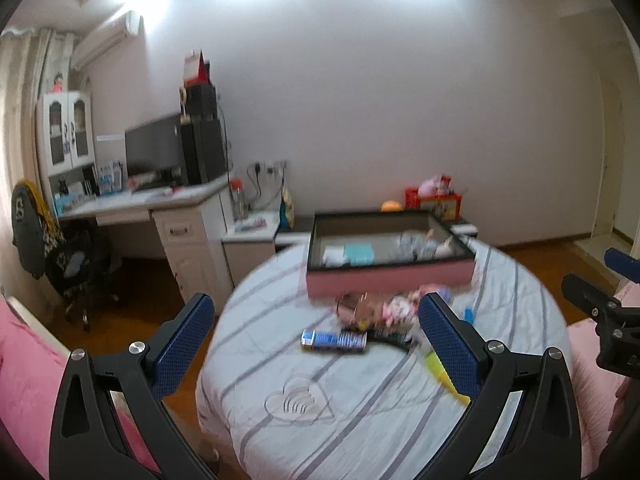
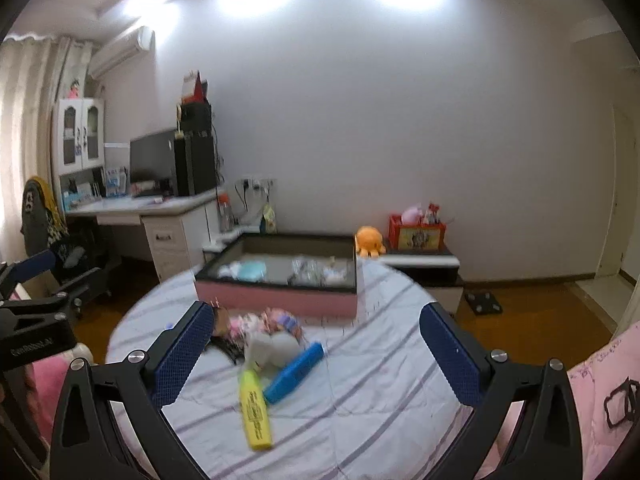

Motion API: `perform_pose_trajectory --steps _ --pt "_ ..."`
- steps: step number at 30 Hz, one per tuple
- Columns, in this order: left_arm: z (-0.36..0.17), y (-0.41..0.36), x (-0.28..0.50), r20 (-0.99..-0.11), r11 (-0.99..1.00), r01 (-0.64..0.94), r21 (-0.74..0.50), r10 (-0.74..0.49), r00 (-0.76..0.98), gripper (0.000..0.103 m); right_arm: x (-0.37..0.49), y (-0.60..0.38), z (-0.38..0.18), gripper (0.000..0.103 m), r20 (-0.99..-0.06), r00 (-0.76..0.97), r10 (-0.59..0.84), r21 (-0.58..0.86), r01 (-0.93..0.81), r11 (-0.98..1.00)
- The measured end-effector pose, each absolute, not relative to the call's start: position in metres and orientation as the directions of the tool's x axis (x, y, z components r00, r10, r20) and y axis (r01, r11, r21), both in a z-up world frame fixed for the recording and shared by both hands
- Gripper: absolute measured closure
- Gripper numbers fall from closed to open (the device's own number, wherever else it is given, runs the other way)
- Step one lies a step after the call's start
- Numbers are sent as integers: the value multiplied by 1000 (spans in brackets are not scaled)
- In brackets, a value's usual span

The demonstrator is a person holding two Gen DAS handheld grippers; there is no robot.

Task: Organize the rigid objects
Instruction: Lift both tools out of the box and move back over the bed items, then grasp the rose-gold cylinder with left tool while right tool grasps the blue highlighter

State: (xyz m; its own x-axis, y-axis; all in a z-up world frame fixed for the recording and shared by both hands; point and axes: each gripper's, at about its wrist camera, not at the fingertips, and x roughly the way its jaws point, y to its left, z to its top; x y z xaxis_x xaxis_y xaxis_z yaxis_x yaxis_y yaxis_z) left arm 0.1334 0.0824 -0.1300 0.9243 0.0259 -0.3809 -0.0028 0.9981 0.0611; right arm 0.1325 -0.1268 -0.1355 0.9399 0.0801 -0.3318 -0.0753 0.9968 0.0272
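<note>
Above the near edge of a round tabletop point(image 1: 360, 420) draped in a striped pale cloth, both tongs are held level and aimed forward toward the far wall. Left tongs point(image 1: 316, 340) stand spread wide, their blue pads far apart with nothing between them and touching nothing. Right tongs point(image 2: 316, 344) are likewise spread wide and empty, hanging over the cloth without contact. Each pair shows at the edge of the other's view, so they sit side by side, well apart.

A pink-sided tray point(image 2: 276, 300) with a dark rim sits at the far side of the tabletop; it holds a pale blue item and some clear or white pieces, too blurred to name. Just in front of it lies a loose heap of small things point(image 2: 256, 324), pink and patterned, also blurred. Near that heap, in the right wrist view, a yellow highlighter point(image 2: 255, 410) lies beside a blue bar-shaped item point(image 2: 294, 368), the two touching or nearly so. In the left wrist view a blue and silver can point(image 1: 334, 340) lies on its side, nearer than the heap.
</note>
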Motion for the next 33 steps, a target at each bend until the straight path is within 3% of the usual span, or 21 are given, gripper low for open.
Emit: perform_pose_trajectory --steps 9,19,21,23,26,29,33 --pt "-179 91 172 -534 999 13 44 13 845 0 209 -118 -213 0 -600 797 73 24 -73 997" --pt "-210 99 203 -630 999 8 31 13 776 0 266 -106 -246 0 -715 694 85 13 -108 994" --pt "-214 98 210 -642 999 14 34 11 767 0 270 -105 -248 7 -731 676 94 10 -128 992" --pt "-218 96 217 -649 999 18 33 8 761 0 268 -107 -247 37 -727 683 74 -18 -128 992" --pt "-221 92 227 -664 999 38 12 -20 747 0 263 -117 -246 64 -724 688 58 -42 -128 991" --pt "-224 86 246 -673 998 60 -10 -51 738 0 260 -132 -242 76 -715 697 53 -34 -109 993" --pt "-227 80 274 -684 998 65 19 -34 728 0 262 -150 -242 77 -713 698 66 -1 -94 996"
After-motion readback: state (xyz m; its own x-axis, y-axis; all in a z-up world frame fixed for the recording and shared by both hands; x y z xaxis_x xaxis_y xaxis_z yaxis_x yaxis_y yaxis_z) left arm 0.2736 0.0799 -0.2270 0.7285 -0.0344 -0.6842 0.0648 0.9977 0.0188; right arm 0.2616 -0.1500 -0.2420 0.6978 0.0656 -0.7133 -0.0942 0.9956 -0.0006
